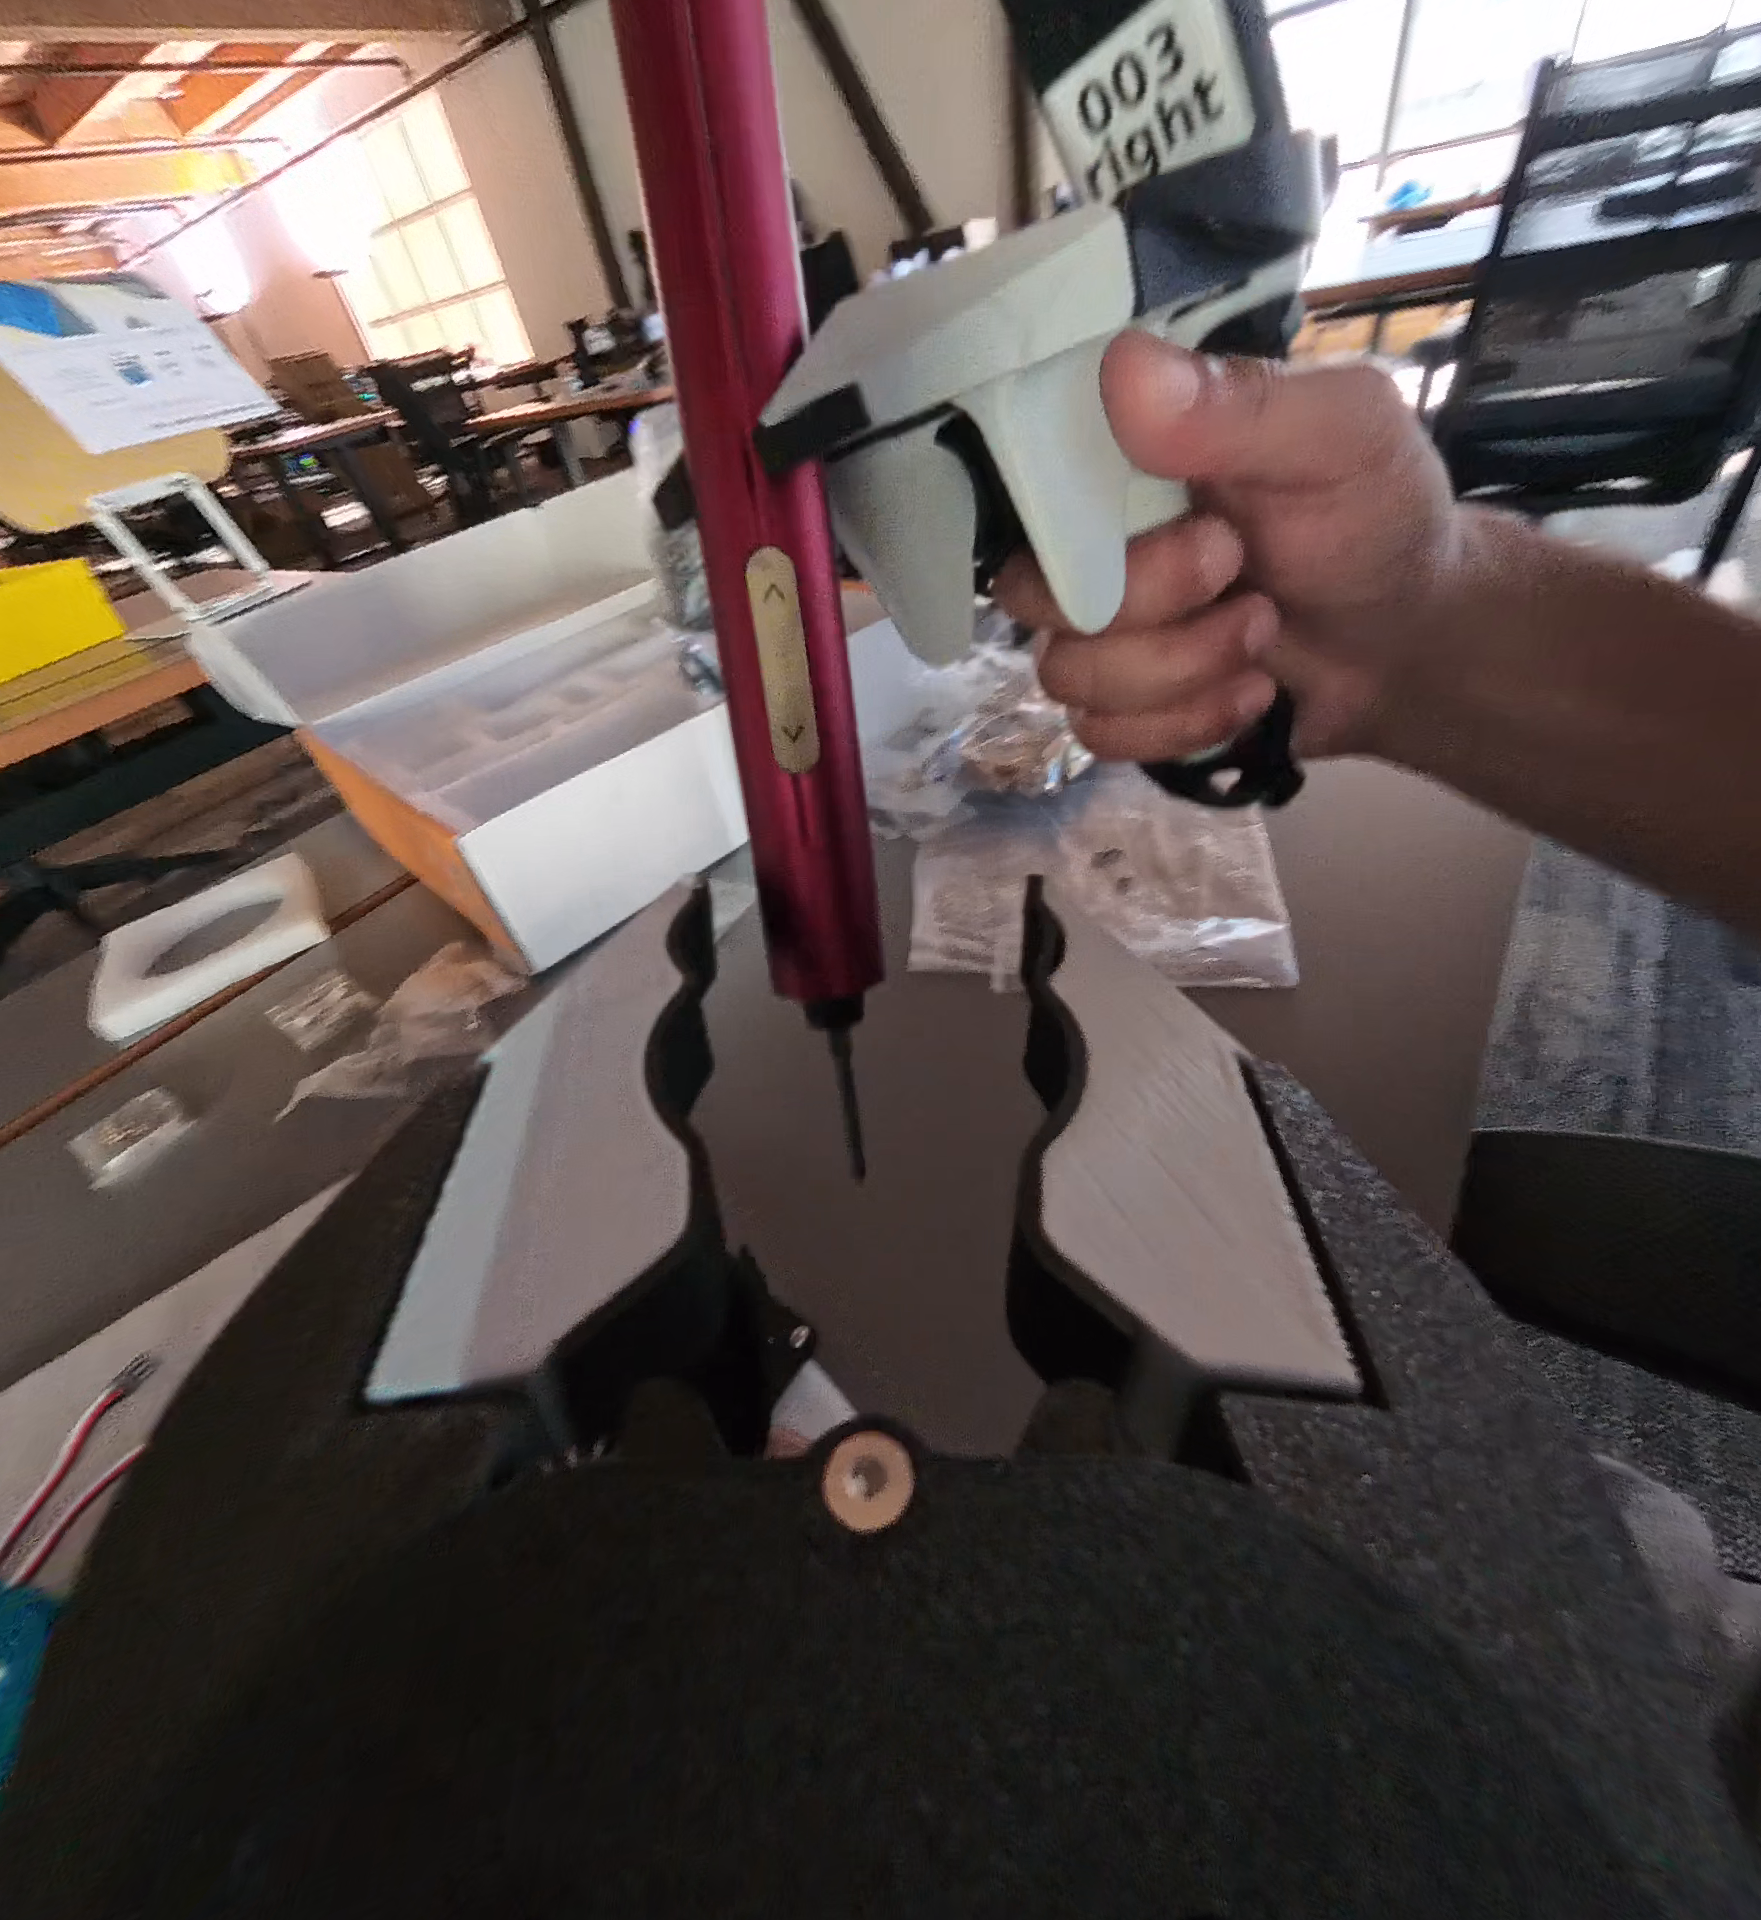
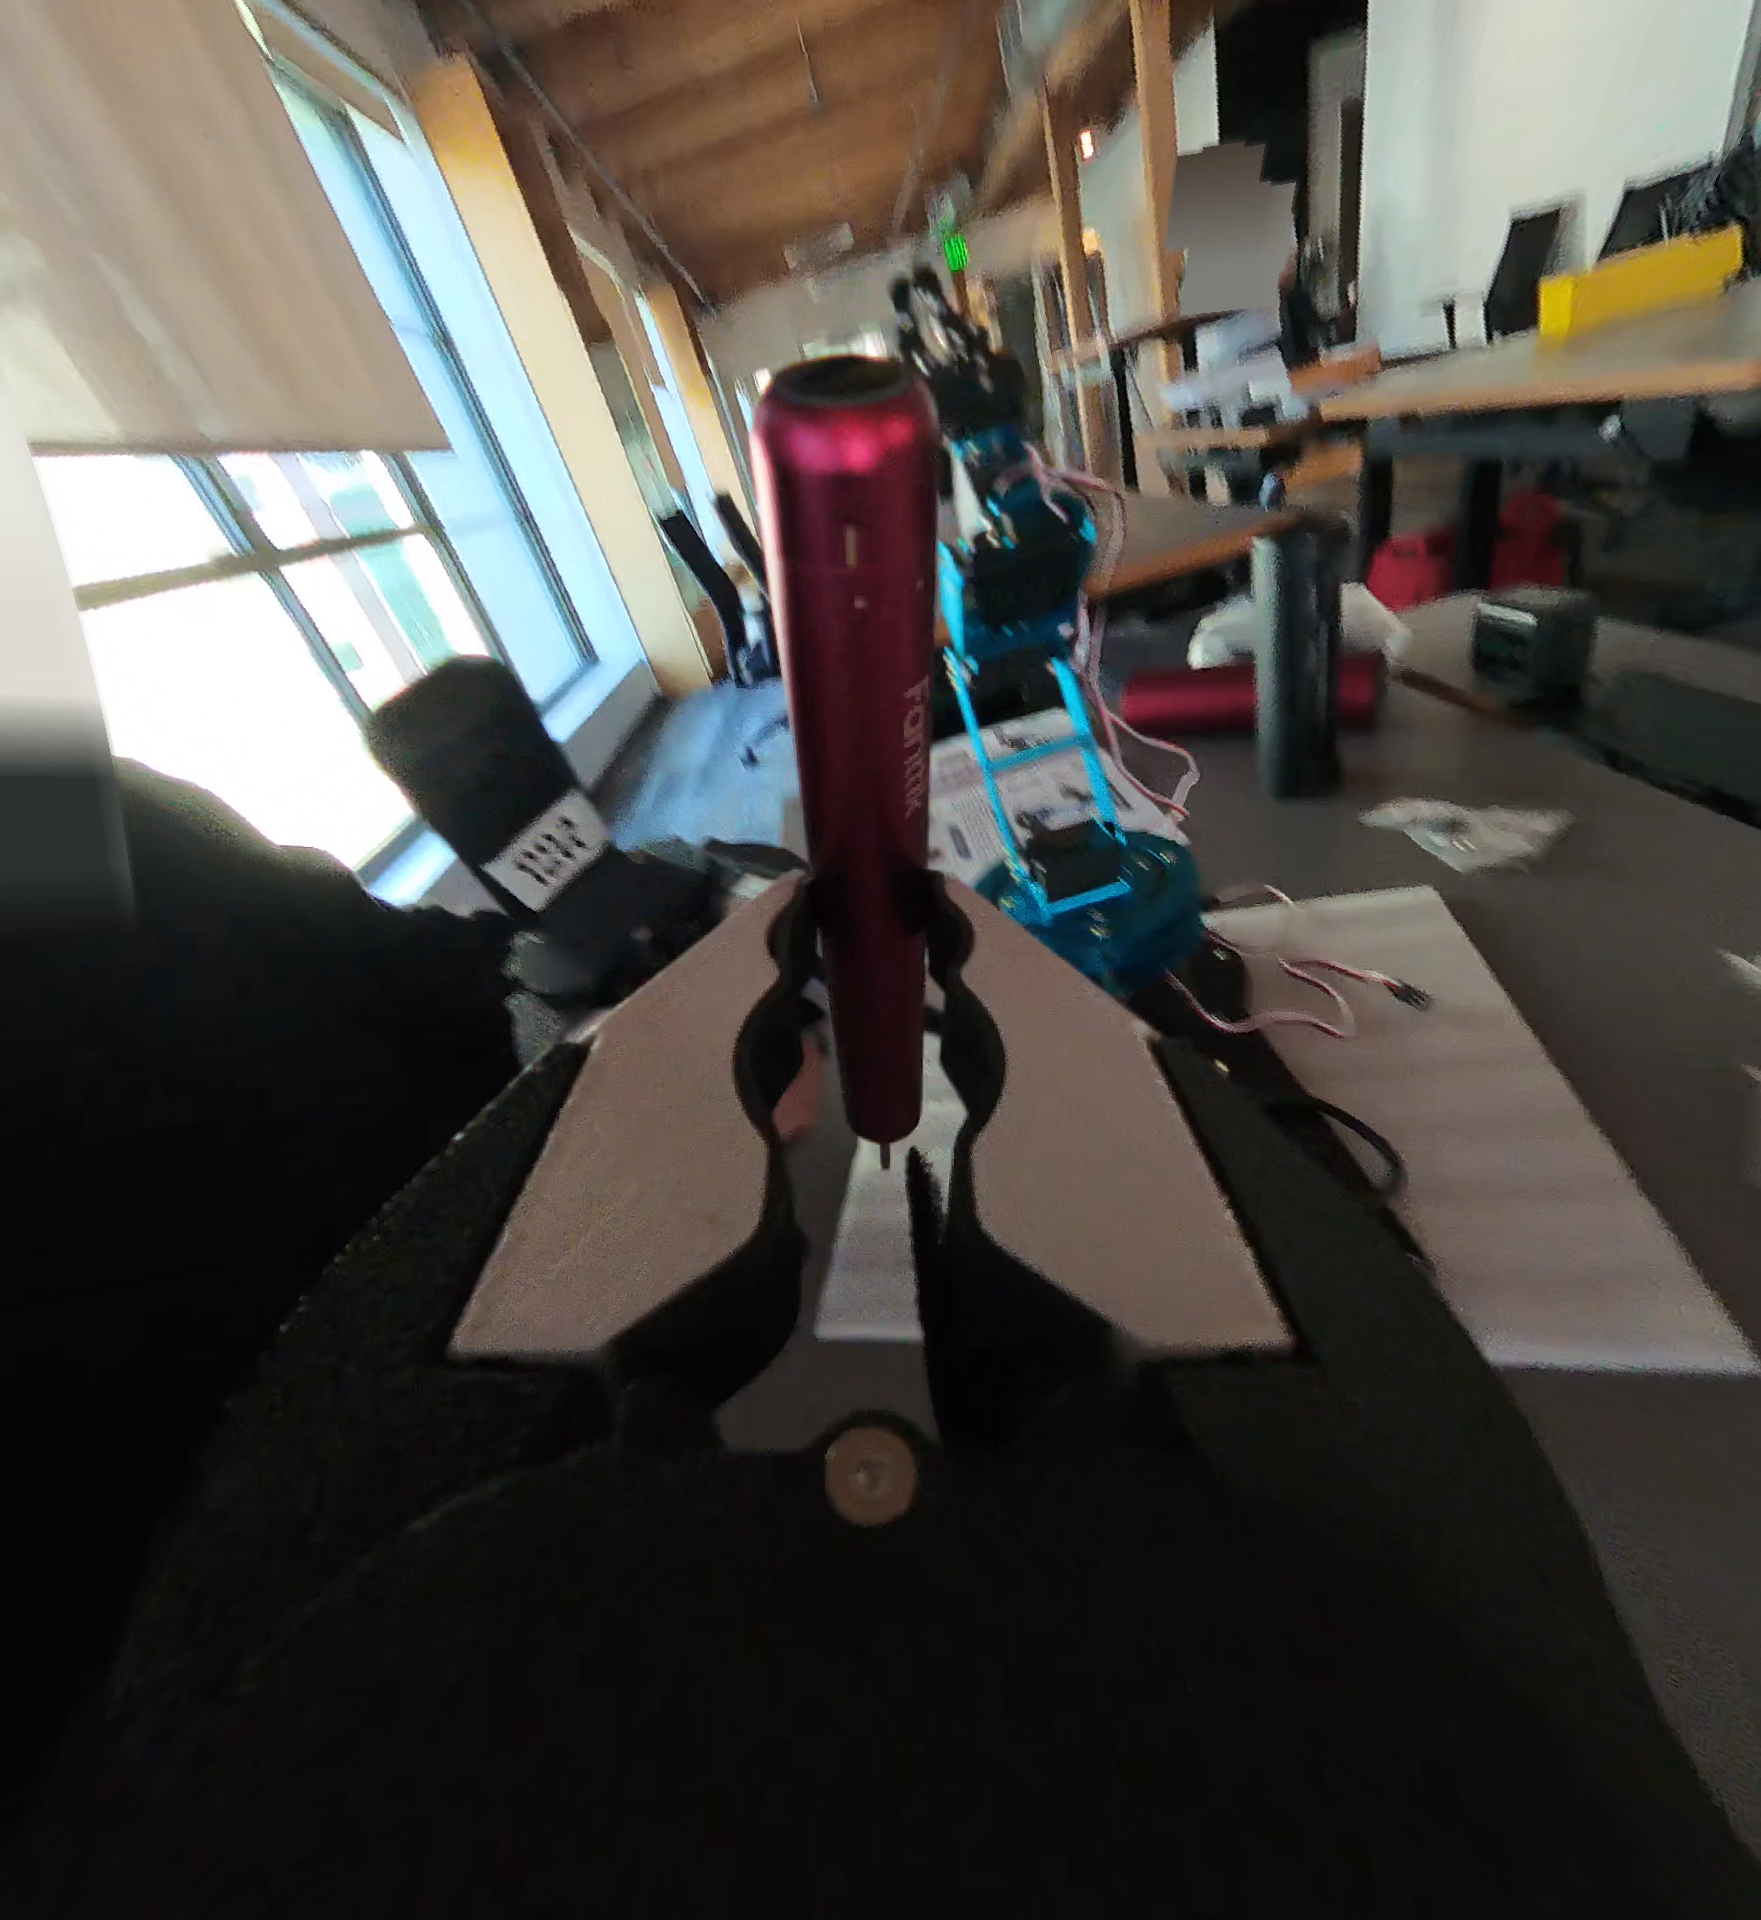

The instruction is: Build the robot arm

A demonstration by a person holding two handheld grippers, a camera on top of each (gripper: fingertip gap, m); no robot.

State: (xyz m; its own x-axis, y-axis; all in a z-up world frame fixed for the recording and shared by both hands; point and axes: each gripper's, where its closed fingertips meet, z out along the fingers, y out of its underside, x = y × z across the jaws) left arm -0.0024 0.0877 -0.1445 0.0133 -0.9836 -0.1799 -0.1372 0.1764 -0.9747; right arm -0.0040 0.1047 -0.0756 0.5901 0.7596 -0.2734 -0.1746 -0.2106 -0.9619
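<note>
A magenta electric screwdriver [image 2: 860,790] stands upright, its bit pointing down. My right gripper [image 2: 865,914] is shut on its barrel near the fingertips. In the left wrist view the same screwdriver [image 1: 751,540] hangs in front of me, held by the right gripper [image 1: 803,436] in a person's hand [image 1: 1260,582]. Its bit [image 1: 850,1101] sits between my left fingers. My left gripper [image 1: 865,935] is open and holds nothing, above a dark table [image 1: 1375,883]. The left gripper also shows dimly at the left of the right wrist view [image 2: 533,821].
A blue robot arm kit [image 2: 1052,748] with loose wires stands on a white sheet [image 2: 1478,1143]. An open white box [image 1: 543,727], small parts bags [image 1: 1146,883] and a white foam block [image 1: 201,945] lie on the table. A black cylinder [image 2: 1297,665] and chair [image 1: 1634,312] stand farther off. Some 7 cm of space lies between my two pairs of fingers.
</note>
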